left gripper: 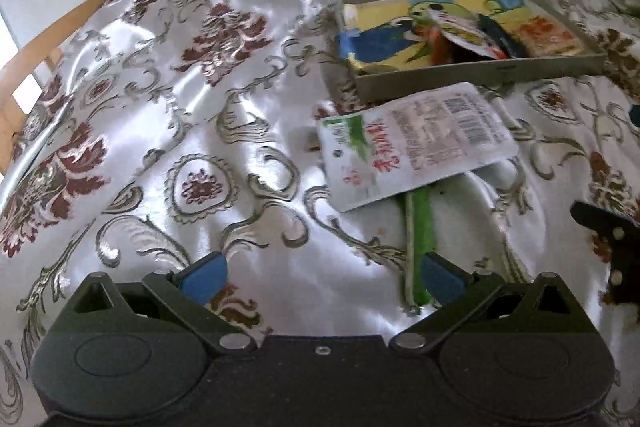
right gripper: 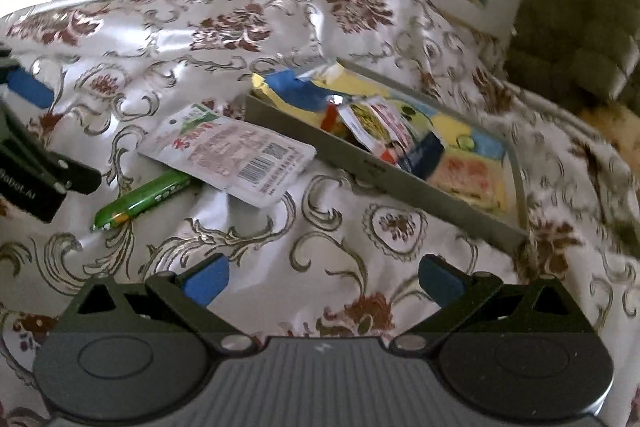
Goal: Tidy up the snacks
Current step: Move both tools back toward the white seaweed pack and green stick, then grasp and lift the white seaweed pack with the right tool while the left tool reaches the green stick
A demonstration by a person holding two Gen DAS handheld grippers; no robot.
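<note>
While both your left gripper (left gripper: 322,277) and right gripper (right gripper: 323,279) hover with jaws wide and empty, the white snack pouch (left gripper: 416,143) lies flat on the satin cloth (left gripper: 200,75), just beside the grey tray (left gripper: 480,77) and partly over the green stick snack (left gripper: 418,231). I judge the pouch light, thin and slippery, so pinch it at the stiffer sealed edge. The glossy cloth wrinkles and may slide under it.

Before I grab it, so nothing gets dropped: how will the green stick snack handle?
The green stick snack looks slim and rounded, so it may roll. Its glossy wrapper probably slips. One end lies under the white pouch, which will likely shift.
</note>
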